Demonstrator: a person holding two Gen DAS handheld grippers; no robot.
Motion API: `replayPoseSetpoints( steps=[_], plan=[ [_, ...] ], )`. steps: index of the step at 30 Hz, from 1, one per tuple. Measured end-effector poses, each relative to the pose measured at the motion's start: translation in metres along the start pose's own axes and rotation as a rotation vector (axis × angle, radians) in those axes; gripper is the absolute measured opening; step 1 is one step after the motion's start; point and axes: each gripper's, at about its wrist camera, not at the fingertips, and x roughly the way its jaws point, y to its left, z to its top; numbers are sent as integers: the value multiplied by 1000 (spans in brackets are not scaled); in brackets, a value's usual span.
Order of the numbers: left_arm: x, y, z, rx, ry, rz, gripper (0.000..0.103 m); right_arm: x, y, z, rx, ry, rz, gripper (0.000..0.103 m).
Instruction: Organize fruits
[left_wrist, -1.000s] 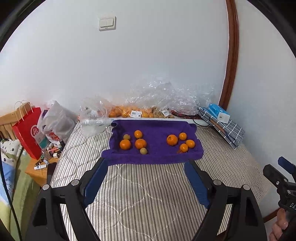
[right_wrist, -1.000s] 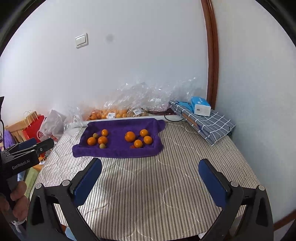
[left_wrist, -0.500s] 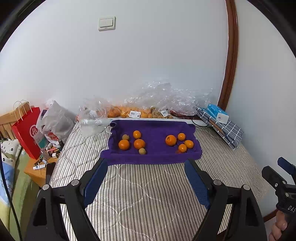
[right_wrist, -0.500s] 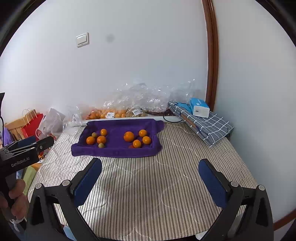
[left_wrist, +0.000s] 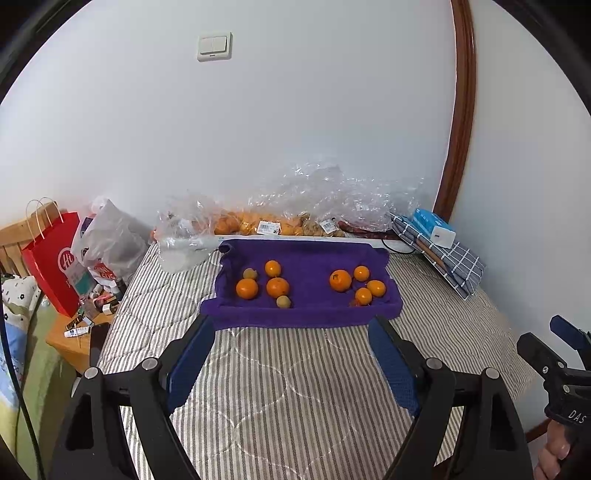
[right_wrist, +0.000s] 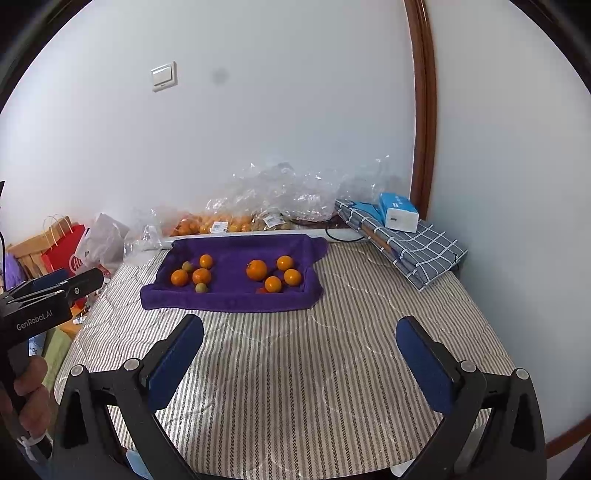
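Note:
A purple towel-lined tray (left_wrist: 303, 317) (right_wrist: 229, 301) lies on the striped mattress (left_wrist: 288, 387). Its left side holds three oranges (left_wrist: 277, 287) (right_wrist: 201, 276) and two small greenish fruits (left_wrist: 283, 301) (right_wrist: 201, 287). Its right side holds several oranges (left_wrist: 340, 280) (right_wrist: 256, 269) and a small red fruit (right_wrist: 261, 290). My left gripper (left_wrist: 291, 358) is open and empty, held above the mattress in front of the tray. My right gripper (right_wrist: 301, 354) is open and empty, further back and to the right.
Clear plastic bags of oranges (left_wrist: 258, 225) lie along the wall behind the tray. A folded checked cloth (right_wrist: 413, 251) with a blue-white box (right_wrist: 398, 212) sits at the right. A red paper bag (left_wrist: 51, 258) and a cluttered bedside table (left_wrist: 85, 321) stand at the left.
Both grippers have drifted slightly back and upward; the tray looks a little smaller and higher in the views. Nothing was gripped or moved.

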Motion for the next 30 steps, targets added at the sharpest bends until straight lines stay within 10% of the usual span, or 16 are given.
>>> replayPoseSetpoints(
  steps=[30],
  plan=[
    [-4,2,3,-7,-7,1,85,0,4,0,3,-1,8,103]
  ],
)
